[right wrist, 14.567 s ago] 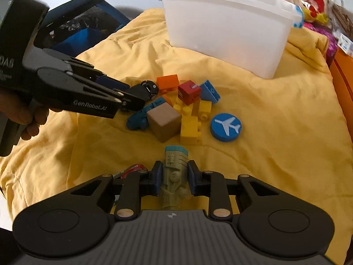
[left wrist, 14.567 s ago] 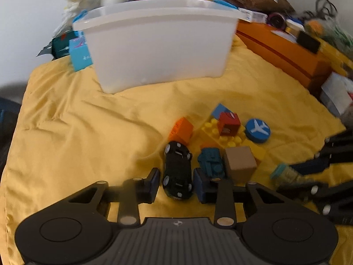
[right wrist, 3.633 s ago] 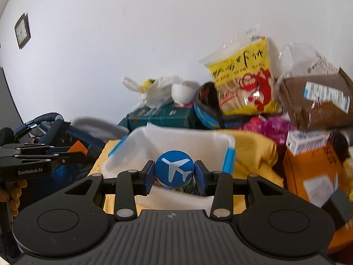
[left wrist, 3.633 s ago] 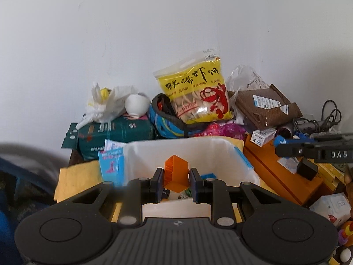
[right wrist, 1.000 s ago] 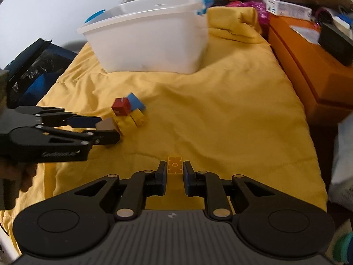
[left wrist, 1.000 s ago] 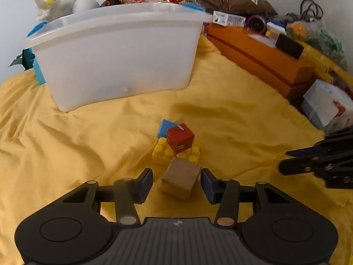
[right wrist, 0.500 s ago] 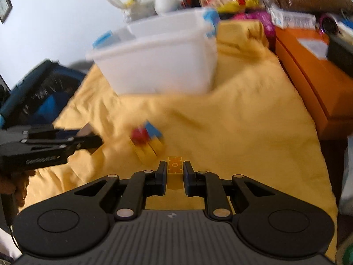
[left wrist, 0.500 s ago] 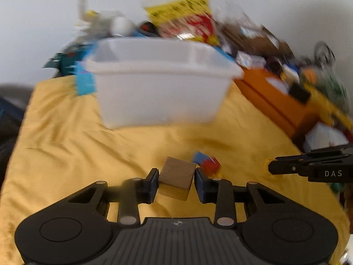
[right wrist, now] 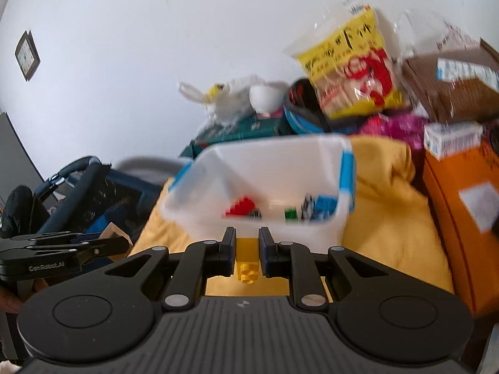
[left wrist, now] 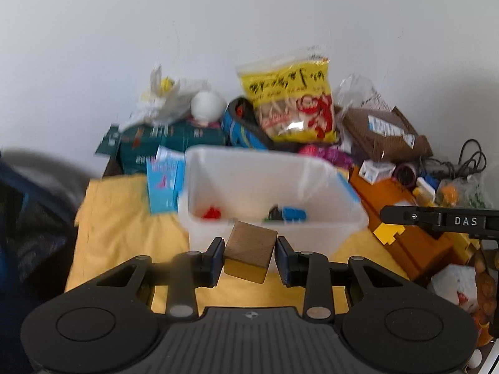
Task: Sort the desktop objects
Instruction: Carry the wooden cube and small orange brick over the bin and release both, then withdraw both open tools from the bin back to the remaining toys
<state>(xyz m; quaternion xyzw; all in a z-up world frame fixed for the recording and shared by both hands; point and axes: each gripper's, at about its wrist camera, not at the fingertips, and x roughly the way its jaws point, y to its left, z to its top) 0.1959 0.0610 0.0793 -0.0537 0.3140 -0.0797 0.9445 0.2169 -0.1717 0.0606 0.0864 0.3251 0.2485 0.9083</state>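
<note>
Your left tongs grip a tilted brown wooden cube; your right tongs clamp a yellow plastic brick. The white plastic bin lies ahead; the skewed cube may slip out short.

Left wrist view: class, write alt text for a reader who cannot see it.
The left gripper holds a tilted wooden cube just short of a white plastic bin on a yellow cloth. At right, the right gripper carries a yellow brick.
</note>
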